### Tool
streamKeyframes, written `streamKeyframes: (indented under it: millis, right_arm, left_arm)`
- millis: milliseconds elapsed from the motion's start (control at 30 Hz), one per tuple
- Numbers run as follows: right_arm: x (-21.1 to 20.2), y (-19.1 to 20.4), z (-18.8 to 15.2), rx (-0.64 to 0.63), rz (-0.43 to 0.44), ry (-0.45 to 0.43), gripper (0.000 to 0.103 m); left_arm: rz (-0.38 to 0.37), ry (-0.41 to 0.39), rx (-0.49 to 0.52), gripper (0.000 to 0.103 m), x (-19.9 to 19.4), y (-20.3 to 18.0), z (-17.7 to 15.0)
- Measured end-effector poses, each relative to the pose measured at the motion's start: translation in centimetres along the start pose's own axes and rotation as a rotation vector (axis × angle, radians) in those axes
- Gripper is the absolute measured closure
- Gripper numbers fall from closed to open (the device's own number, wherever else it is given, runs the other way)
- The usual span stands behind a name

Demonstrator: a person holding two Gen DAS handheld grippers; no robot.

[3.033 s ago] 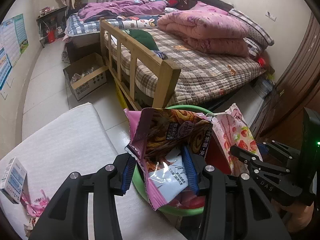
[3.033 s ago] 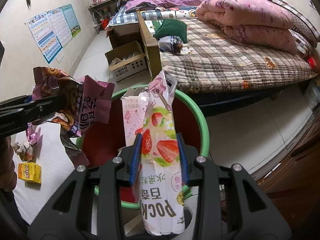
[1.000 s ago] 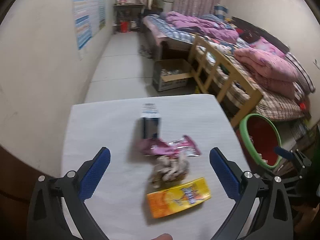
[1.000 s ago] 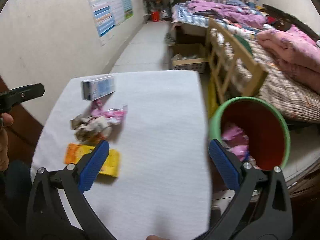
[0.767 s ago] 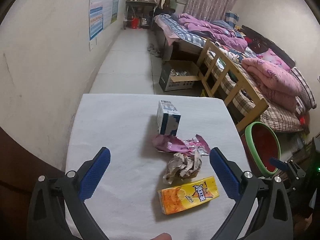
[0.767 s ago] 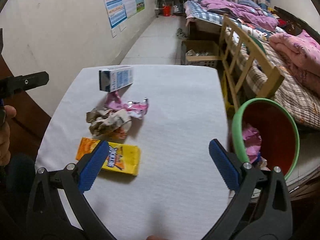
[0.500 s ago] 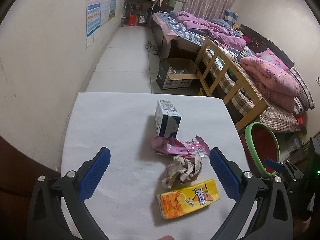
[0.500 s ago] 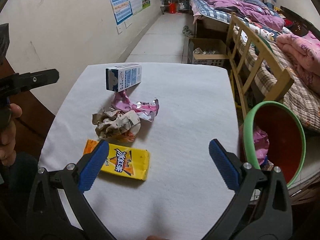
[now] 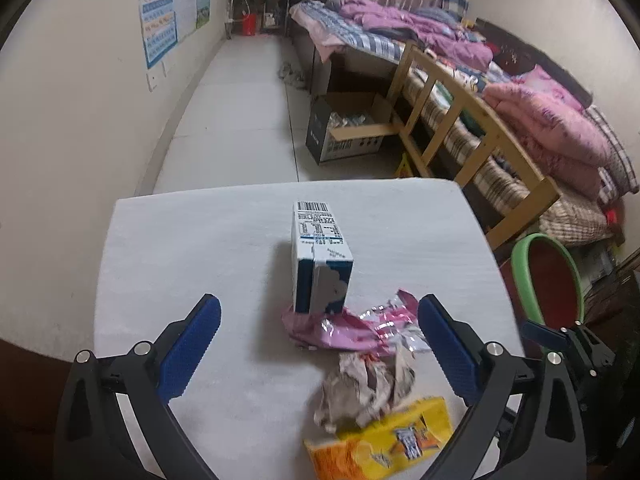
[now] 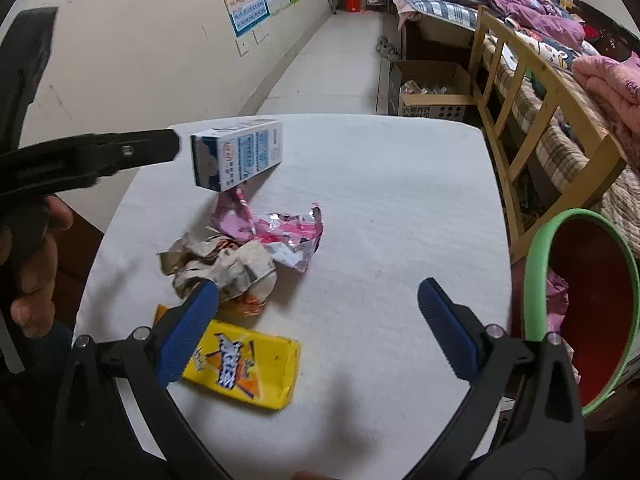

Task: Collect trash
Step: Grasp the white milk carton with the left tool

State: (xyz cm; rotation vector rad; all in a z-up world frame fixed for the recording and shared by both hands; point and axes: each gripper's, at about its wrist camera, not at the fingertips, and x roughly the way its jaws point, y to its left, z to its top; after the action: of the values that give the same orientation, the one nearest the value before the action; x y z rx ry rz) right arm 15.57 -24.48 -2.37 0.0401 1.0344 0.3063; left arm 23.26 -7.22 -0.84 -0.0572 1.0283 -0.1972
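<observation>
White table [image 9: 200, 248] | both fingers wide apart, empty | bin [image 10: 540, 280] contents: right view only

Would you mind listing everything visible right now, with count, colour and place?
carton: one, blue and white, mid table
wrapper: one, pink and silver, just in front of the carton
crumpled paper: one, beige, beside the wrapper
yellow box: one, yellow, near edge of the table
table: one, white
bin: one, green rim, red inside, right of the table, with pink trash inside
cardboard box: one, on the floor
beds: two, pink and purple bedding
wall posters: blue, left wall
left gripper: open, above the table
right gripper: open, above the table
</observation>
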Motion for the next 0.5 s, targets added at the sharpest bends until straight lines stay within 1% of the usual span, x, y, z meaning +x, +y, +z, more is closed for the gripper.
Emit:
streamKeyframes:
  millis: [200,267,300,367,400,433,467,500]
  right_arm:
    - [1.7,-1.0,0.2,0.012,0.013,0.023,0.005]
    - [2.2,-1.3,0.0,0.016,0.013,0.032,0.005]
    - [2.5,-1.4,0.0,0.019,0.014,0.036,0.005]
    - [3.0,-1.7,-0.2,0.021,0.017,0.046,0.005]
    - [3.1,-1.8,-0.2,0.022,0.019,0.048,0.005]
    - [3.3,-1.8,-0.3,0.023,0.023,0.052,0.005]
    - [3.4,-1.8,-0.3,0.022,0.029,0.054,0.005]
    - [3.4,-1.9,-0.3,0.021,0.033,0.054,0.005]
  left_arm:
    - [0.039,0.057,0.013,0.017,4.3,-0.2,1.7]
    - [0.055,0.077,0.017,0.024,5.7,0.0,2.0]
    - [0.057,0.091,0.015,0.025,6.3,0.1,2.1]
    - [0.067,0.099,0.009,0.033,7.0,0.4,2.3]
    - [0.067,0.1,0.002,0.035,7.3,0.6,2.3]
    - [0.063,0.101,-0.004,0.042,7.5,0.8,2.3]
    - [0.055,0.109,-0.011,0.056,7.7,1.0,2.4]
    - [0.05,0.116,-0.014,0.062,7.9,1.1,2.3]
